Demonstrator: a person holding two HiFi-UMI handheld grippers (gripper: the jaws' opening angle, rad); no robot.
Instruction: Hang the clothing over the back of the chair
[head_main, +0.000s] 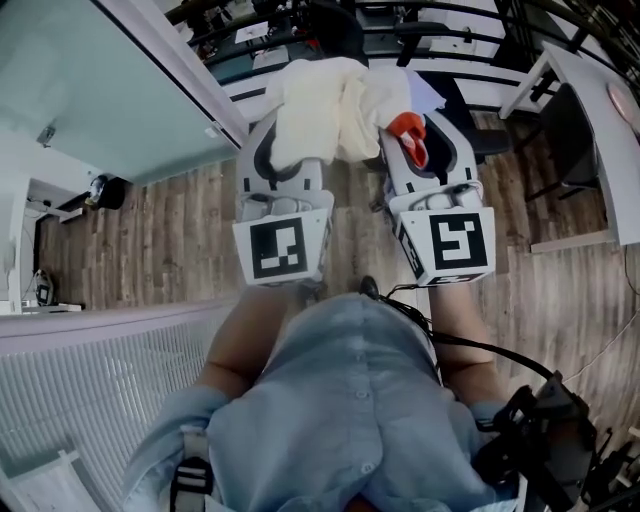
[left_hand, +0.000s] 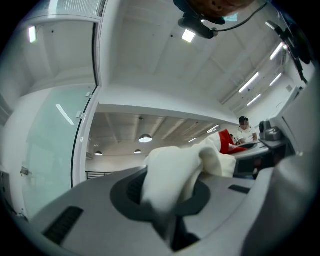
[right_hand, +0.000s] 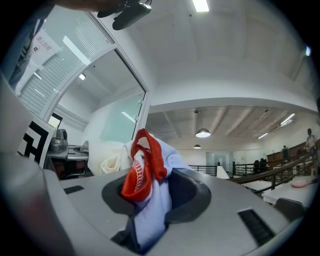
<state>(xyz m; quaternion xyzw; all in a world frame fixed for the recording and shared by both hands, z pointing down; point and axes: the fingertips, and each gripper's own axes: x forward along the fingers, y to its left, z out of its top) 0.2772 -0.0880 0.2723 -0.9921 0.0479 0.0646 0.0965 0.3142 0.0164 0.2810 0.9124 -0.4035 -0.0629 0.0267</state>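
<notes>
A cream garment (head_main: 330, 105) with a red trim (head_main: 412, 135) is bunched up between my two grippers, held in the air over the wooden floor. My left gripper (head_main: 292, 150) is shut on its cream fabric (left_hand: 167, 182), which fills the jaws in the left gripper view. My right gripper (head_main: 418, 150) is shut on a pale fold with the red trim (right_hand: 142, 172). Both sets of fingertips are hidden by cloth. A dark chair back (head_main: 338, 25) shows just beyond the garment at the top.
A frosted glass wall (head_main: 100, 90) runs along the left. A white desk (head_main: 600, 130) with a dark chair (head_main: 570, 140) under it stands at the right. Black railings (head_main: 460, 35) cross the top. A white slatted panel (head_main: 80, 400) lies at the lower left.
</notes>
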